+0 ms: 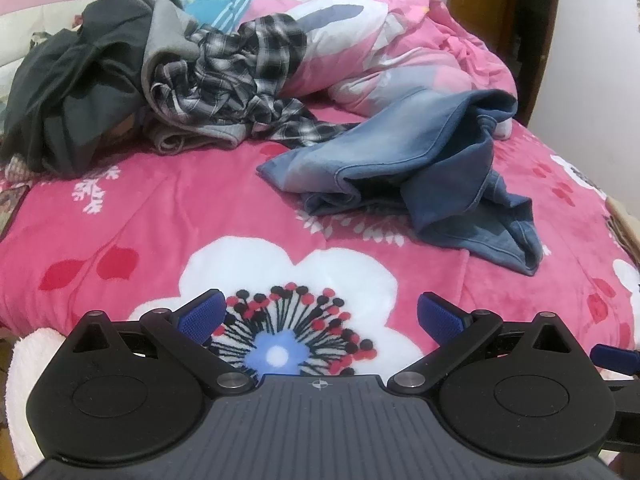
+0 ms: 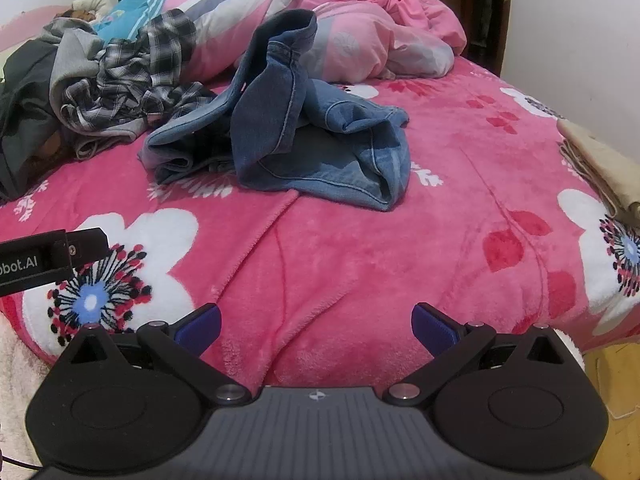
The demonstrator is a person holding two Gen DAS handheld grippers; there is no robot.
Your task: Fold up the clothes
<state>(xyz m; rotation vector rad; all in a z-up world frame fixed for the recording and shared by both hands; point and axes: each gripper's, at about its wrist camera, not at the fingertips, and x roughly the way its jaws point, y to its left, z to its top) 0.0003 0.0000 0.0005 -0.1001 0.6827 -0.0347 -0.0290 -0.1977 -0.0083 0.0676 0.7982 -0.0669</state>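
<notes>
Left hand-held gripper [image 2: 52,258] label reads "obot.AI".

One pair of jeans [image 2: 304,140]; one plaid shirt [image 1: 240,76]; one quilt [image 1: 380,40].

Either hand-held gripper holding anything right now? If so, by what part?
Nothing held. Left hand-held gripper and right hand-held gripper are both open over the blanket; jeans lie untouched.

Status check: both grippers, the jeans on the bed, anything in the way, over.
Left gripper open, empty. Right gripper open, empty. Jeans crumpled on pink blanket, untouched. Path clear; clothes pile behind the jeans.
</notes>
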